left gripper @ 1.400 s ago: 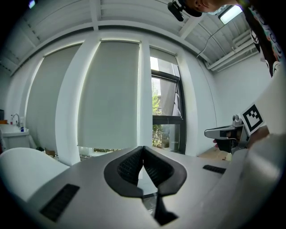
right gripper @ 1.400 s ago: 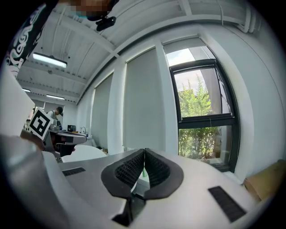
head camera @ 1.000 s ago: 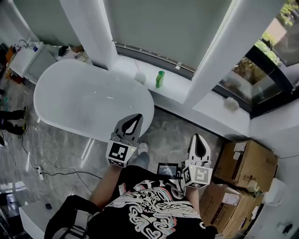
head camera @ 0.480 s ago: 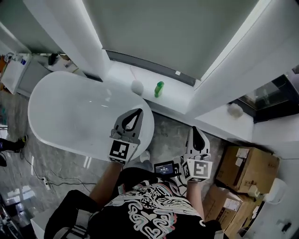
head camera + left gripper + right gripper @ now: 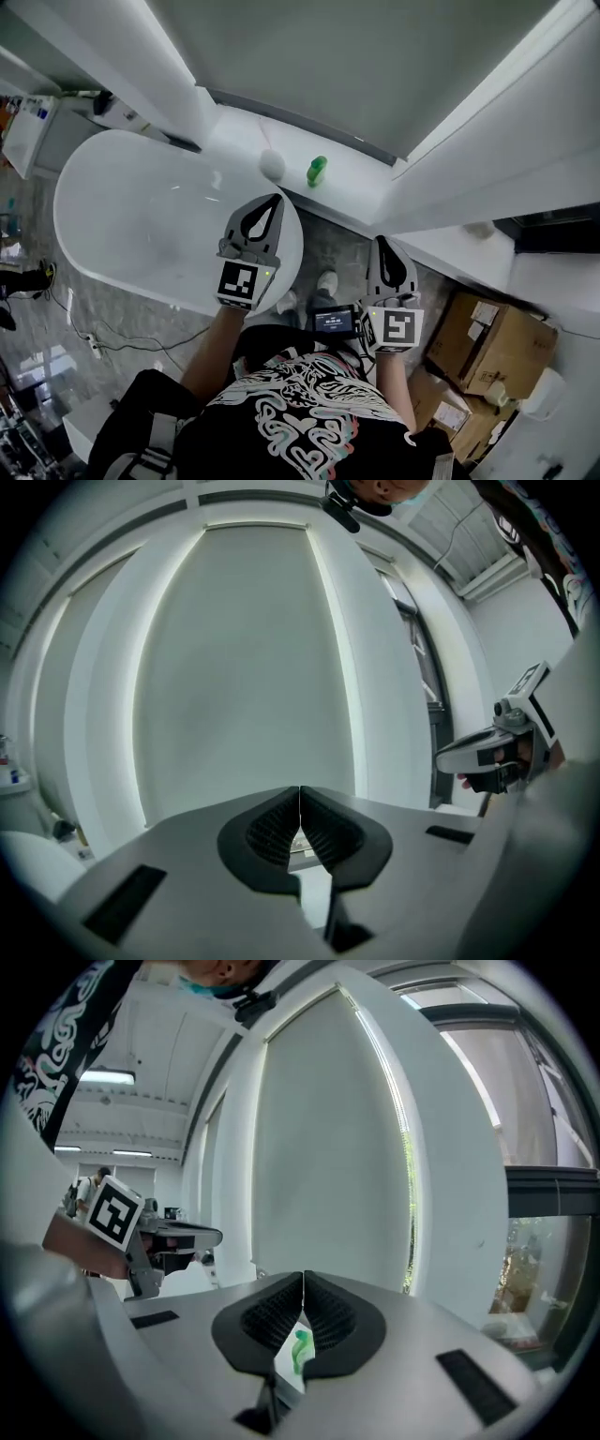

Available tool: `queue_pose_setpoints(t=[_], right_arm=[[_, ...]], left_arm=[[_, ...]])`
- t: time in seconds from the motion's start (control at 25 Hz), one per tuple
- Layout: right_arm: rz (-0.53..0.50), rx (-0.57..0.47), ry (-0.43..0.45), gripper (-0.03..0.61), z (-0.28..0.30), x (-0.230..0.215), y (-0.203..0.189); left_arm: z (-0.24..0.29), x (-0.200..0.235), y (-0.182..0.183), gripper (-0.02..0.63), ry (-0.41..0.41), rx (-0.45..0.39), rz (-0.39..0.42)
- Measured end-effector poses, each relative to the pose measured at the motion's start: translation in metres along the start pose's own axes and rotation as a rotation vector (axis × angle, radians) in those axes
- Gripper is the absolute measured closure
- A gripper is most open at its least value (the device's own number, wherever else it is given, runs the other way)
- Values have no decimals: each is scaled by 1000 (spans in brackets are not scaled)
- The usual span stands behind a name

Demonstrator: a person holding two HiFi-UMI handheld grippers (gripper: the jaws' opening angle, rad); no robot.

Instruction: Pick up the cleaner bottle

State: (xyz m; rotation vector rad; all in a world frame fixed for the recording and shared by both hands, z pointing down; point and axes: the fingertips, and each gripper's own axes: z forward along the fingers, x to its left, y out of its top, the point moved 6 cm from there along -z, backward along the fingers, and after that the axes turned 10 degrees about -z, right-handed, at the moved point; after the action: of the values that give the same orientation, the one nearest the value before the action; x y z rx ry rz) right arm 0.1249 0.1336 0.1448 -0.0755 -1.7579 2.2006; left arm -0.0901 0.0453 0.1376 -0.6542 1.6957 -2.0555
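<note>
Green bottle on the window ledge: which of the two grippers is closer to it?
Left, it seems. The left gripper hangs over the bathtub, just short and left of the green bottle; the right gripper is farther back, to its right.

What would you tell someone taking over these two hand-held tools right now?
Left tool: shut, empty, above the bathtub rim.
Right tool: shut, empty, above the floor beside the tub.
Green cleaner bottle: on the white window ledge behind the tub, beside a white ball, untouched.
Done: nothing picked up yet.
Left: reach the ledge, open a tool (probably the right, which looks lined up with the bottle), close on it, lift.
</note>
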Motion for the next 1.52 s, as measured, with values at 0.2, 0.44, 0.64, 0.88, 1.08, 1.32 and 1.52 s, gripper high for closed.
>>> queue_pose_setpoints(t=[0.2, 0.44, 0.64, 0.88, 1.08, 1.32, 1.52], right_arm=[[-62, -26, 103, 552, 27, -19, 11], [-70, -29, 152, 552, 58, -35, -6], [-49, 17, 175, 552, 84, -35, -27], [-75, 58, 212, 552, 104, -39, -52], [-80, 76, 209, 552, 131, -37, -68], [-84, 106, 201, 552, 163, -36, -91], [-96, 124, 201, 552, 184, -36, -115]], left_arm=[[21, -2, 12, 597, 64, -9, -5], [53, 9, -14, 597, 128, 24, -22], [67, 19, -44, 597, 118, 84, -42], [85, 19, -71, 597, 109, 114, -61], [99, 33, -94, 597, 97, 129, -89], [120, 51, -130, 597, 105, 188, -97], [137, 62, -158, 597, 92, 211, -111]])
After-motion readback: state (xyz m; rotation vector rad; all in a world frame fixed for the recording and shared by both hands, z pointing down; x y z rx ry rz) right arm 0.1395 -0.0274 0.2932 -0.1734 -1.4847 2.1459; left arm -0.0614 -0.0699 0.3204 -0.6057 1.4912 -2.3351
